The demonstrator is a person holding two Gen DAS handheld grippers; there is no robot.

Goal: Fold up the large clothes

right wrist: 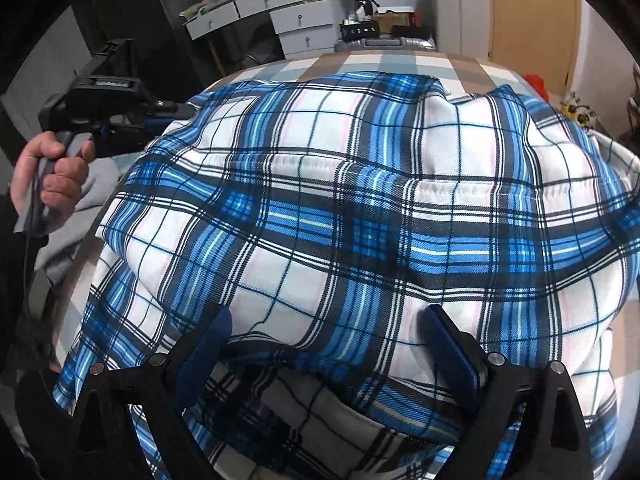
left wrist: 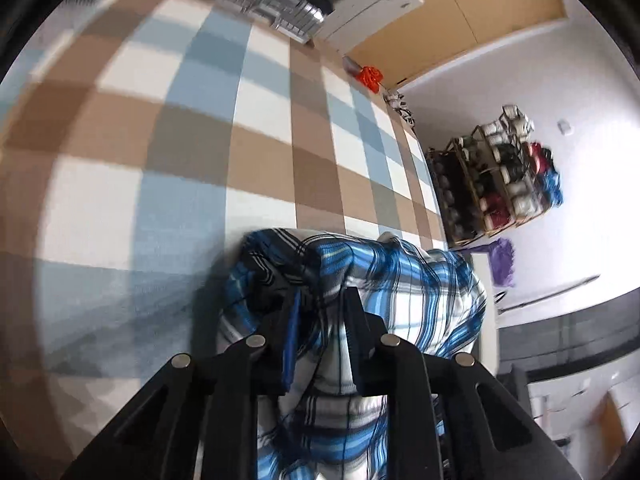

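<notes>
A blue, white and black plaid shirt [right wrist: 360, 200] lies bunched on a checked brown, white and blue table cover [left wrist: 200, 140]. In the left wrist view my left gripper [left wrist: 322, 300] is shut on a fold of the plaid shirt [left wrist: 400, 280], with cloth pinched between its fingers. The left gripper also shows in the right wrist view [right wrist: 168, 116], held by a hand at the shirt's far left edge. My right gripper [right wrist: 326, 320] is open, its jaws wide apart, with a raised fold of the shirt between them.
A grey garment [right wrist: 76, 216] lies at the table's left side. White drawers [right wrist: 280, 8] and a suitcase [right wrist: 384, 44] stand behind the table. A rack of yarn spools [left wrist: 500, 176] hangs on the wall. A red item [left wrist: 370, 76] sits at the table's far edge.
</notes>
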